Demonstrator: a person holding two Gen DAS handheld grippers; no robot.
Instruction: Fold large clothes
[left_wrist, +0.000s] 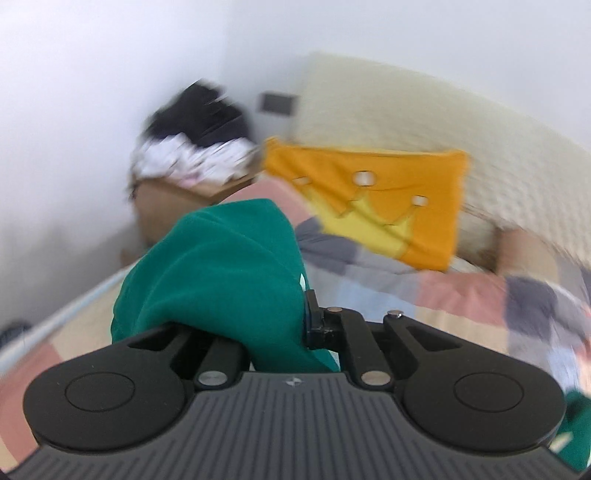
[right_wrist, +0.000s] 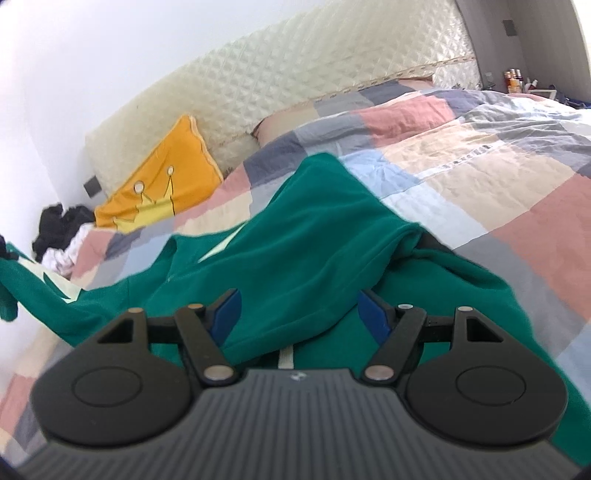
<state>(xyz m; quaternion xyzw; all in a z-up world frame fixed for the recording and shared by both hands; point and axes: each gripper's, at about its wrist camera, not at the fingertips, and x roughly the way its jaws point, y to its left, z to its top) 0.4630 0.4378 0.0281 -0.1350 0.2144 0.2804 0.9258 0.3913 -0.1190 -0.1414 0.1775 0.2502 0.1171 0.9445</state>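
A large green garment (right_wrist: 314, 236) lies spread and rumpled on the patchwork bed. In the left wrist view my left gripper (left_wrist: 295, 314) is shut on a bunch of the green garment (left_wrist: 221, 266). The cloth drapes over the left finger and hides the tips, and this view is blurred. In the right wrist view my right gripper (right_wrist: 299, 314) stands open, low over the bed. A thick fold of green cloth lies between its blue pads (right_wrist: 227, 312). At the left edge of that view a lifted end of the garment (right_wrist: 9, 295) hangs above the bed.
The patchwork quilt (right_wrist: 480, 177) covers the bed. An orange crown cushion (right_wrist: 162, 181) leans on the quilted cream headboard (right_wrist: 258, 85). A heap of black and white clothes (left_wrist: 192, 147) sits on a cardboard box (left_wrist: 166, 206) beside the bed. White wall rises at the left.
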